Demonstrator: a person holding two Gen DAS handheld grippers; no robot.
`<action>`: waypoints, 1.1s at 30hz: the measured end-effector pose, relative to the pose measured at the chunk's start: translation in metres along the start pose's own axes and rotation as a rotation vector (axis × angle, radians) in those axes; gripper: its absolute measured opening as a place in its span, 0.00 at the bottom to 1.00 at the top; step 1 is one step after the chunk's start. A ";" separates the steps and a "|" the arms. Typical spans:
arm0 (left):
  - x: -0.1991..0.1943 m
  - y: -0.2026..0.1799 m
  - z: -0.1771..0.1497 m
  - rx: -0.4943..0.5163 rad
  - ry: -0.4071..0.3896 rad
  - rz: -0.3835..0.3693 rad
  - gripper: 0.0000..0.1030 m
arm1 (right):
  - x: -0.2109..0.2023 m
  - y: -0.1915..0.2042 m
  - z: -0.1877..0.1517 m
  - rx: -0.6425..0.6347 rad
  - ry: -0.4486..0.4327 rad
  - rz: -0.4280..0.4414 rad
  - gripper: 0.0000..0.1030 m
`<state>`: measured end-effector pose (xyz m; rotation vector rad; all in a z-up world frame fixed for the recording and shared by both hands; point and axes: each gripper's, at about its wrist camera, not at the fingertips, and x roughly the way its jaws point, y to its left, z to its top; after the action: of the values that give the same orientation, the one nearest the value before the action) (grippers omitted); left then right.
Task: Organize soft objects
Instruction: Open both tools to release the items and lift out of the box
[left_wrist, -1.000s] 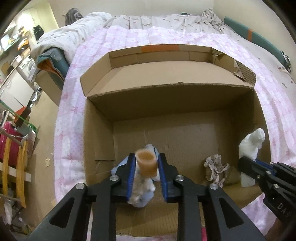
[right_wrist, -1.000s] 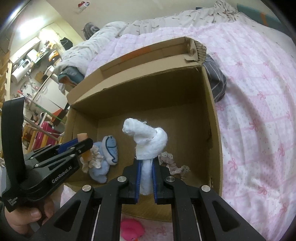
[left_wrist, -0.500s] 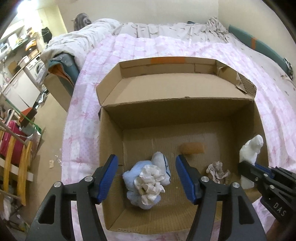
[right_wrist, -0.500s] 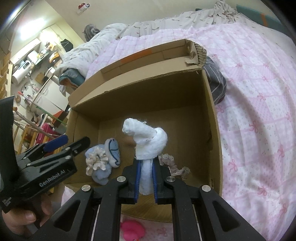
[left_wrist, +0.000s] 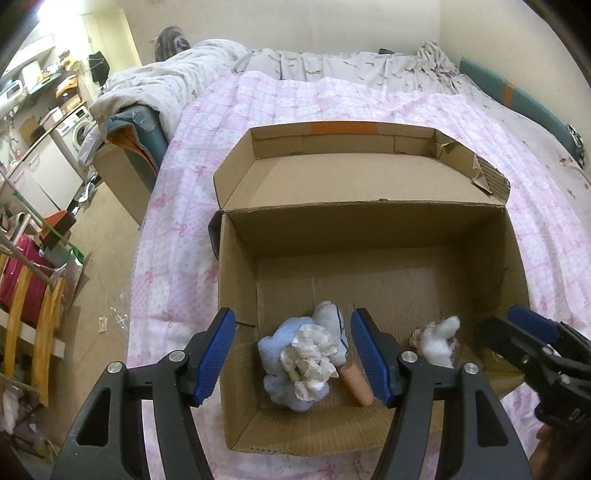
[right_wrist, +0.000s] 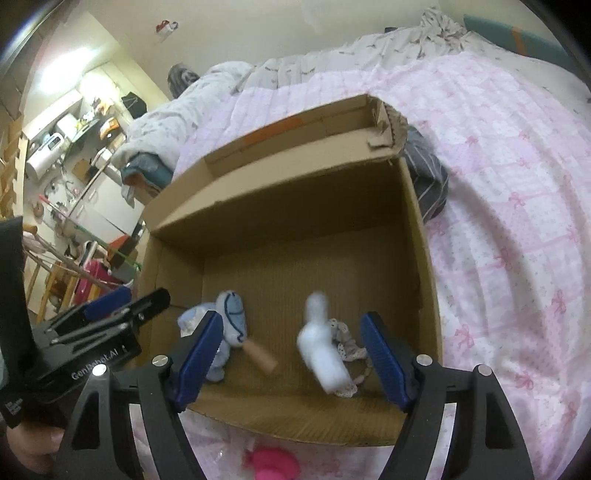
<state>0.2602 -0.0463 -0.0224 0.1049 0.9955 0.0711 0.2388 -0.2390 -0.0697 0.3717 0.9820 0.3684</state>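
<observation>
Both grippers, left (left_wrist: 291, 356) and right (right_wrist: 290, 356), gape wide and empty above the cardboard box (right_wrist: 424, 258). White plush toy (right_wrist: 323, 356) lies inside, near right. Next, fetch the pink toy (right_wrist: 271, 463) outside the near wall, gripping its middle.

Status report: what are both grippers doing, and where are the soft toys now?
Left gripper open, right gripper open, both empty. Fluffy white plush toy and blue plush toy inside brown cardboard box. Nothing in the way.
</observation>
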 end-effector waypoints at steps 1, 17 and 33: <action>-0.001 0.000 0.000 -0.002 -0.001 -0.002 0.60 | -0.002 0.000 0.001 0.001 -0.005 0.006 0.79; -0.024 0.019 -0.026 0.020 -0.035 -0.028 0.60 | -0.031 -0.003 -0.010 -0.002 -0.043 -0.020 0.79; -0.047 0.056 -0.095 -0.077 -0.003 -0.087 0.60 | -0.041 0.011 -0.058 -0.039 0.008 -0.068 0.79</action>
<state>0.1540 0.0096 -0.0278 -0.0082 0.9925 0.0297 0.1674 -0.2403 -0.0633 0.3012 0.9912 0.3269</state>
